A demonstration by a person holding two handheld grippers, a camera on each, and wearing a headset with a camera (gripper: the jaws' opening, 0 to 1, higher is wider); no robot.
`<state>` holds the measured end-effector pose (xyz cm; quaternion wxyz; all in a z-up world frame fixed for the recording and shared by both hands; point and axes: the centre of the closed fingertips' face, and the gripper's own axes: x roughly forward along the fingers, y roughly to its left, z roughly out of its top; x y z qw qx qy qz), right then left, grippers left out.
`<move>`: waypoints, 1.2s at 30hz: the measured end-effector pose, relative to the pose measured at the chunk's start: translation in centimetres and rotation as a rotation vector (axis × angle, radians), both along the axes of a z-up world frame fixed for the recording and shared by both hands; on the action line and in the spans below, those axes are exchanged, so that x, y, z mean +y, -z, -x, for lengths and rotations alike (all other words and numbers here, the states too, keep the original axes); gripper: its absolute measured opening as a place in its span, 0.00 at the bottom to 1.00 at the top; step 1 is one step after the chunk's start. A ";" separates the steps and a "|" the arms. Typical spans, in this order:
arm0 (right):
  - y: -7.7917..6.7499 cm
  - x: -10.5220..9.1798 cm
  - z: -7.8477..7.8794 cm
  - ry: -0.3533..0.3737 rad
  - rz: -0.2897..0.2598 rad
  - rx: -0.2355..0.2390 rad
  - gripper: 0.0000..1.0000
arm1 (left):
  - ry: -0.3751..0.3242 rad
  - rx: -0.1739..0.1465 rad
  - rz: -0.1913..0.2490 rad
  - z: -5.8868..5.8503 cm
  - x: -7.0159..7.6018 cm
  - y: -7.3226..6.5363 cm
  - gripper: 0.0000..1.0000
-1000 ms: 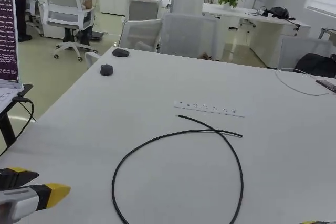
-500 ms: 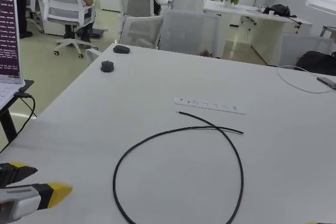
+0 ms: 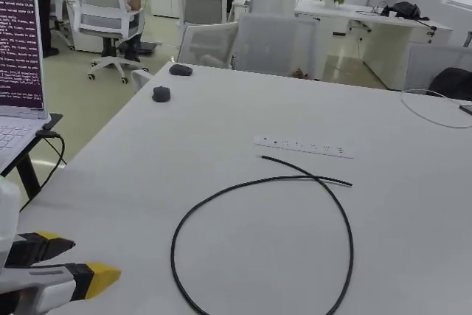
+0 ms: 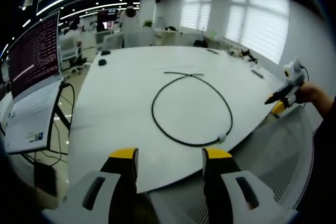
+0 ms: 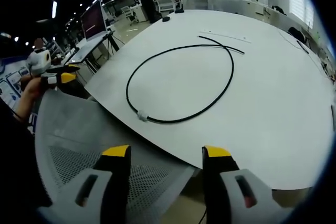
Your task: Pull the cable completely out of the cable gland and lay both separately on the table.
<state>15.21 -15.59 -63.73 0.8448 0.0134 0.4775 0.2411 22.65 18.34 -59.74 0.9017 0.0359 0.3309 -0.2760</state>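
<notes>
Head view: cable [image 3: 295, 177] in one crossed loop on the bench [image 3: 221, 130]; your left tongs [image 3: 92, 260], jaws apart and empty, off the near left corner. Left gripper view: your tongs wide, holding nothing; cable gland [image 4: 221, 139] on the cable at the loop's near side. Right gripper view: your right tongs [image 5: 167, 151] wide, empty, short of the bench edge.

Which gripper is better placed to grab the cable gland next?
Probably right, marginally. The right gripper, jaws open, faces the cable gland just inside the table edge, and it looks larger there than in the left gripper view. The left gripper is open too.
</notes>
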 end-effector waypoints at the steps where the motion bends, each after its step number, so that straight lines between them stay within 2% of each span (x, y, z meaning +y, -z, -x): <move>1: 0.1 -0.2 0.0 -0.008 0.023 0.000 0.57 | 0.001 0.002 -0.003 0.0 0.0 0.0 0.50; 2: 0.3 -0.6 0.0 -0.025 0.064 -0.002 0.57 | 0.002 0.003 -0.006 0.1 0.0 0.1 0.49; 3: 0.3 -0.6 0.0 -0.031 0.071 -0.002 0.57 | 0.003 0.005 -0.007 0.2 0.0 0.1 0.49; 7: -0.4 -0.1 -0.2 -0.026 0.021 -0.031 0.58 | 0.008 0.018 -0.020 0.5 0.1 0.4 0.49; 12: -0.7 -0.3 -0.3 -0.035 0.024 -0.042 0.58 | 0.015 0.037 -0.026 0.7 0.0 0.8 0.49; 17: -0.5 -0.7 -0.2 -0.046 0.024 -0.034 0.56 | 0.030 0.041 -0.026 0.9 -0.7 0.8 0.48; 19: -0.3 -0.2 0.3 -0.099 0.012 0.002 0.54 | 0.039 0.040 -0.039 1.0 -0.9 0.9 0.47; 21: -0.5 0.0 0.0 -0.164 0.028 -0.007 0.54 | 0.048 0.042 -0.054 1.2 -0.9 0.9 0.47; 23: -0.7 0.0 -0.4 -0.174 0.029 -0.006 0.54 | 0.062 0.043 -0.062 1.3 -1.1 0.9 0.45; 25: -0.8 0.1 -0.9 -0.221 0.044 -0.015 0.53 | 0.068 0.036 -0.065 1.4 -1.2 0.7 0.44; 28: -0.6 0.8 -1.3 -0.334 0.074 -0.020 0.51 | 0.087 0.029 -0.068 1.4 -1.6 0.5 0.44; 31: 0.3 1.6 -1.8 -0.445 0.134 0.007 0.50 | 0.124 0.012 -0.078 1.6 -2.4 0.1 0.42; 33: 1.1 2.6 -2.2 -0.537 0.176 0.002 0.50 | 0.142 0.002 -0.092 1.7 -2.8 0.0 0.41; 34: 1.3 2.7 -2.3 -0.551 0.183 0.001 0.50 | 0.157 -0.007 -0.106 1.7 -3.0 0.0 0.41; 36: 2.5 3.5 -3.1 -0.633 0.233 -0.020 0.51 | 0.179 -0.008 -0.121 2.0 -3.4 0.0 0.40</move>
